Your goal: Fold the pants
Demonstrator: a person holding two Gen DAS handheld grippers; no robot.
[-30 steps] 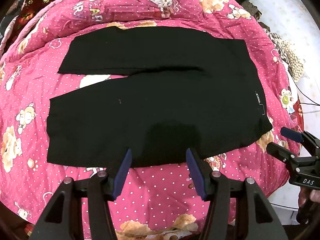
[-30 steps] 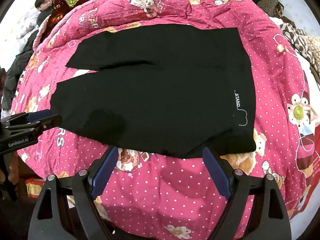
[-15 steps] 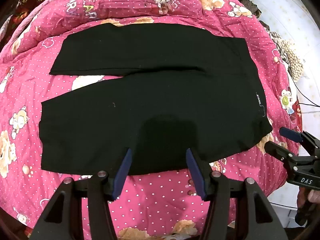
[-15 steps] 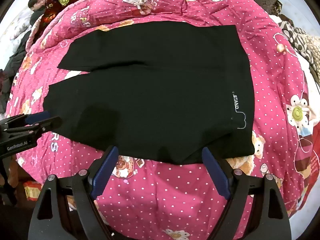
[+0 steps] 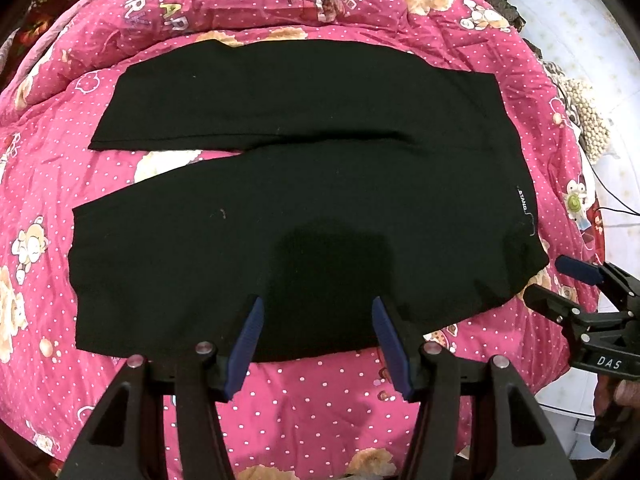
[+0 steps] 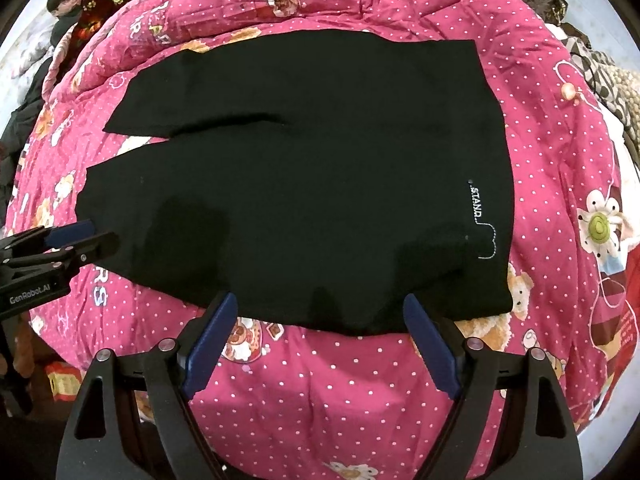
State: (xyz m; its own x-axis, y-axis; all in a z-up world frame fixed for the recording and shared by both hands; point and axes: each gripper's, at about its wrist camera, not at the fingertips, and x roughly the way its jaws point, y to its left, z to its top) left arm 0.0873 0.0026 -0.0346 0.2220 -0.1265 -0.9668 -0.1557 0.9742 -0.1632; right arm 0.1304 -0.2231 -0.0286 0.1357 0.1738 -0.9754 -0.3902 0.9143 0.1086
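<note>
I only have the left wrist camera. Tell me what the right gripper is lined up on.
Observer: In its own view the right gripper is open, and the near edge of the pants runs between its fingertips, toward the waist end.
Operator: Read me the lettering by the waist.
Observer: Clear from here, it reads STAND., with a stitched outline just below it.
Operator: Report anything past the bedding's far left.
Observer: A person in glasses lies beyond the far left corner of the pink quilt.
</note>
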